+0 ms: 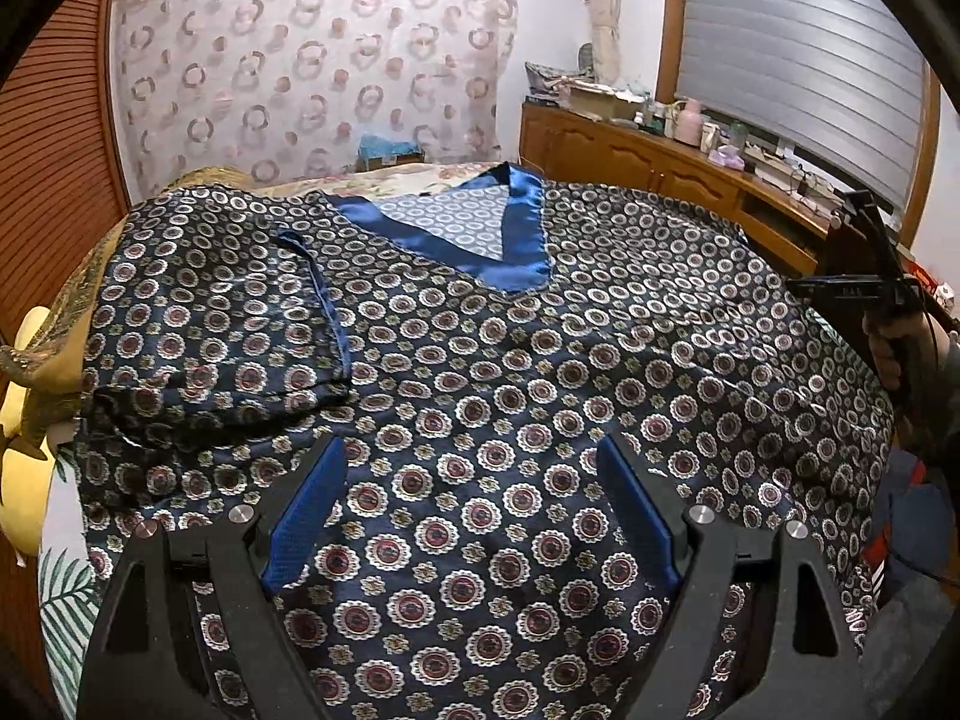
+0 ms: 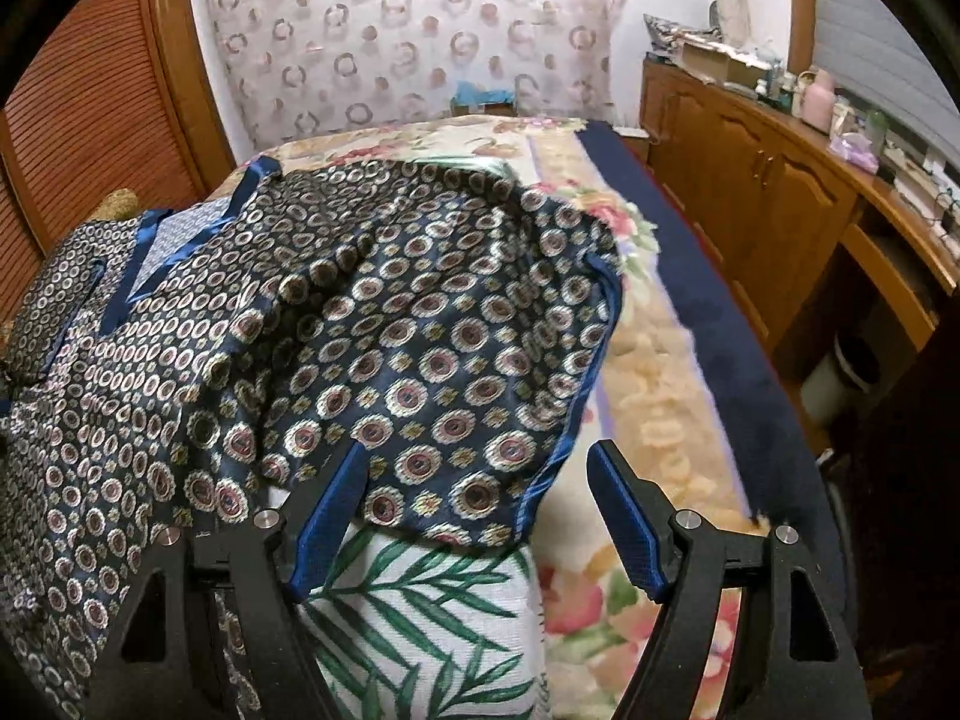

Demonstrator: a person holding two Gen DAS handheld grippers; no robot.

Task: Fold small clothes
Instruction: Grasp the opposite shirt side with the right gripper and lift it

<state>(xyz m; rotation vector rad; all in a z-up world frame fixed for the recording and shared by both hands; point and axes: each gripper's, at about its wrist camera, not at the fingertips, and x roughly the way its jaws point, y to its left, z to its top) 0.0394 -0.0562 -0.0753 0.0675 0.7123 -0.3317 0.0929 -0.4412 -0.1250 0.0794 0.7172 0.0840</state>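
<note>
Left wrist view: we see the navy satin top with a medallion print and blue V-neck trim (image 1: 510, 360) spread flat across the bed (image 1: 414, 171), neckline at the far side. One short sleeve with blue piping (image 1: 228, 324) is folded in over the chest on the left of the frame. Our left tool (image 1: 471, 450) hovers over the lower body of the garment, jaws wide, blue pads either side of bare fabric, nothing between them. Far right edge of this view shows the right tool (image 1: 864, 294) in a hand, seen side-on at the garment's edge; we cannot tell its opening from here. Right wrist view: the right tool (image 2: 477, 456) has jaws wide and grips nothing. The other sleeve with a blue hem (image 2: 456, 360) lies rumpled and partly raised just ahead of it, its hem edge draped over a white cushion with a green palm-leaf print (image 2: 420, 612). The left finger (image 2: 330, 516) sits at the sleeve's lower edge; whether it touches the cloth is unclear. The right finger (image 2: 627, 516) is over the floral bed cover (image 2: 654, 408), apart from the sleeve. A wooden sideboard (image 2: 768, 180) with clutter on top runs along the right, beside the bed.
</note>
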